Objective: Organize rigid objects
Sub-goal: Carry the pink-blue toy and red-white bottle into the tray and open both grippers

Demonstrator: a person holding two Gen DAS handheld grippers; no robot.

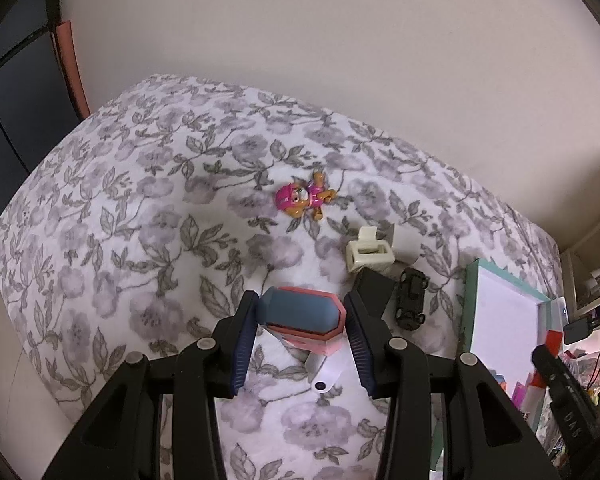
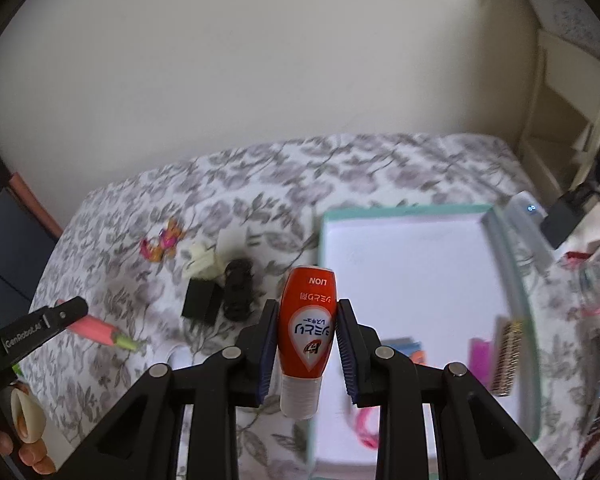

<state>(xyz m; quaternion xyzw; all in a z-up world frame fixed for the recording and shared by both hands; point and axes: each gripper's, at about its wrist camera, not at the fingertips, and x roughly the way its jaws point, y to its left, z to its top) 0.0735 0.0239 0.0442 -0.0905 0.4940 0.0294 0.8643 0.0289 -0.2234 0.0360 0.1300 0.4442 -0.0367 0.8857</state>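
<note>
Right up close in our right wrist view, the right gripper point(image 2: 306, 334) has its blue pads clamped on an orange bottle point(image 2: 307, 326), white cap toward the camera, white label printed upside down with "LION" at the far end. We're holding it clear of the bedding, at the near left edge of the tray point(image 2: 404, 210).

That tray is a shallow white box with a mint-green rim, sitting on the floral blanket point(image 2: 260, 184) at the right side of the bed. In it, along the near part, we see a pink ring-like piece point(image 2: 366, 426), a blue and orange item point(image 2: 408, 350), a magenta block point(image 2: 480, 362) and a patterned comb-like thing point(image 2: 508, 356); blur keeps us from naming them better.

Over to the left wrist view: the left gripper point(image 1: 300, 312) is clamped on a pink and grey-blue toy piece point(image 1: 304, 312), hexagonal in outline, with a white tab point(image 1: 324, 376) hanging beneath it. It's held above the blanket.

Still lying loose on the blanket: a pink-helmeted pup figure point(image 1: 302, 196), a cream hair claw point(image 1: 370, 254), a black block point(image 1: 374, 290) touching it, and a black toy car point(image 1: 411, 298) just beside the block, near the tray's left rim.
</note>
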